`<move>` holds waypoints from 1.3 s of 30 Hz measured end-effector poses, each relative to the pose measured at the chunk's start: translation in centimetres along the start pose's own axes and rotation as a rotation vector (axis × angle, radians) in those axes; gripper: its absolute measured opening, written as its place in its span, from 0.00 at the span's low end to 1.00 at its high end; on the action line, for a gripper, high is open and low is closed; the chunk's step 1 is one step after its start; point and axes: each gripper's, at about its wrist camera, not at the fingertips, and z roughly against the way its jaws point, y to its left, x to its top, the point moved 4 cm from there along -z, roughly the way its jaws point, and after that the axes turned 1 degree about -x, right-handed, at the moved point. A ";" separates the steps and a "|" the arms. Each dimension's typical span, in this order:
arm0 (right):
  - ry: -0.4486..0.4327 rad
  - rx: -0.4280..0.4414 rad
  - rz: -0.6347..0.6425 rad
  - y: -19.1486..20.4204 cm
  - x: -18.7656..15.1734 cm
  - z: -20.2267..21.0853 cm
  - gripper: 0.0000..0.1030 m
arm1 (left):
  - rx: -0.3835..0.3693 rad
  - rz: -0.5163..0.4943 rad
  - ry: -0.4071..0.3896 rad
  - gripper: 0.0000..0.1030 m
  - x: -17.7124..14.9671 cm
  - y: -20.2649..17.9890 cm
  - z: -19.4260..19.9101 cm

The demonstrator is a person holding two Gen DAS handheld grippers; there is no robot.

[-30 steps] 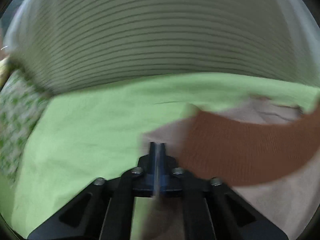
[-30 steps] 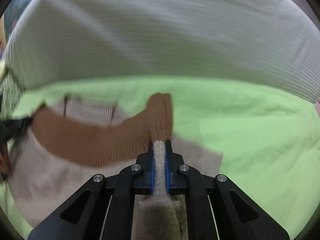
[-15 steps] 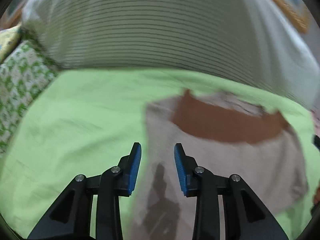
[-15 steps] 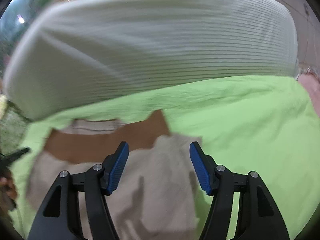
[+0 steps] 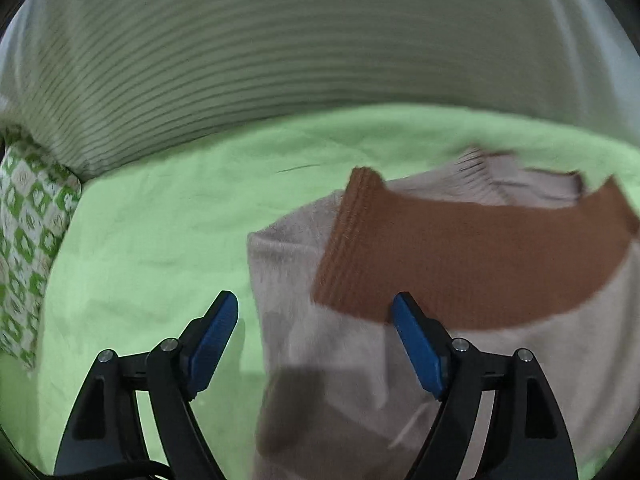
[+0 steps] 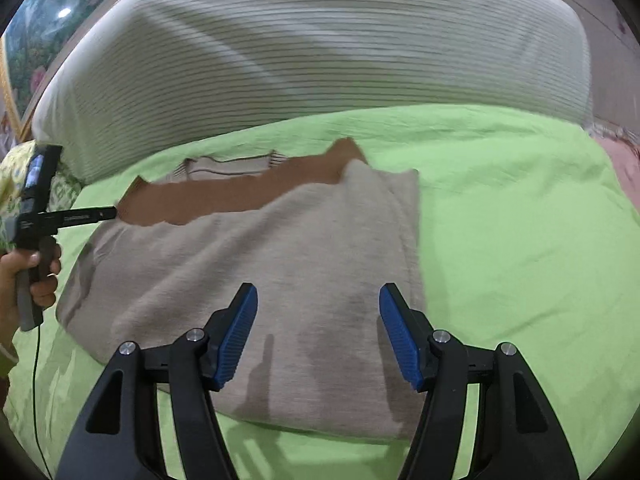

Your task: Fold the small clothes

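Two claws, both apart, nothing clamped. Nearest, right wrist view: right claw [image 6: 318, 334] w/ blue pads hangs over near edge of beige sweater [image 6: 280, 280]; left claw [image 5: 312, 338] is opening, jaws straddling sweater's left edge, no pad pressing cloth. Sweater lies folded on green bedsheet [image 6: 520, 220]; brown band [image 6: 224, 196] and ribbed collar [image 6: 228, 166] at its far end. Person's hand [image 6: 28, 276] grips left tool at frame's left. Beyond: striped pillow [image 6: 320, 48]; patterned green cushion [image 5: 28, 232] far left.
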 end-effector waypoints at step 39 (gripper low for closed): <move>-0.045 -0.088 0.076 -1.1 2.9 -2.8 0.17 | -0.173 0.201 -0.090 0.36 -4.3 4.8 4.9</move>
